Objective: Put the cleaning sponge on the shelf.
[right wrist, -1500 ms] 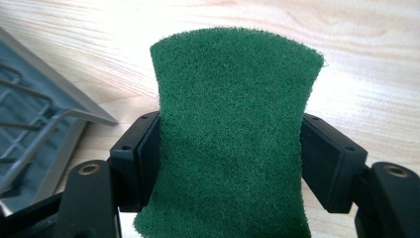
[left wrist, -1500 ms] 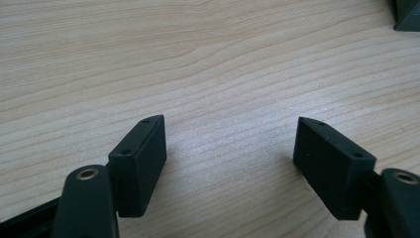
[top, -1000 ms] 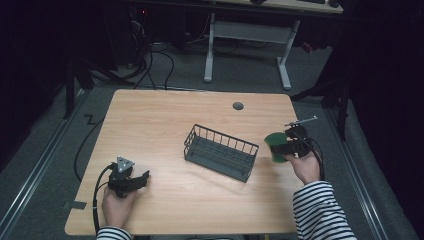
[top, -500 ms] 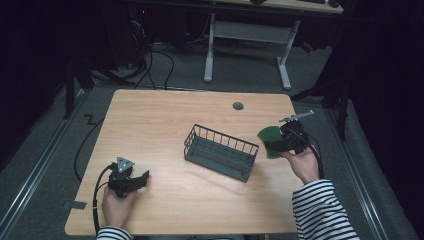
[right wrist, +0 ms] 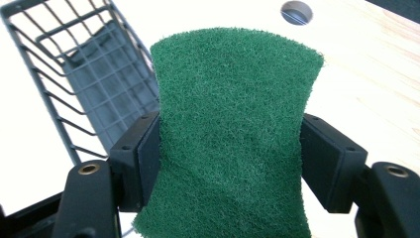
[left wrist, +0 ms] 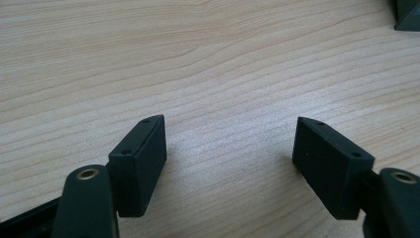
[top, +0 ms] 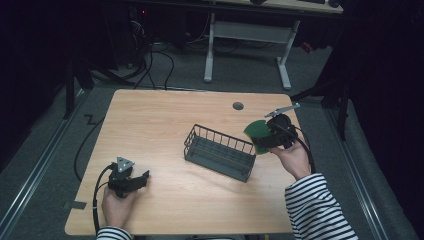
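The right hand-held gripper [top: 267,136] pinches a green fibrous scouring pad [right wrist: 230,144], held above the table [top: 165,120] near its right edge, just beside the dark wire basket [top: 218,152]. The pad bows between the jaws, so it could catch the basket's rim [right wrist: 29,74] or slip out short. The left hand-held gripper [left wrist: 230,153] rests open and empty by the near left corner.

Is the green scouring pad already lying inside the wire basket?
No, the green scouring pad is clamped between the right gripper fingers, beside the wire basket.
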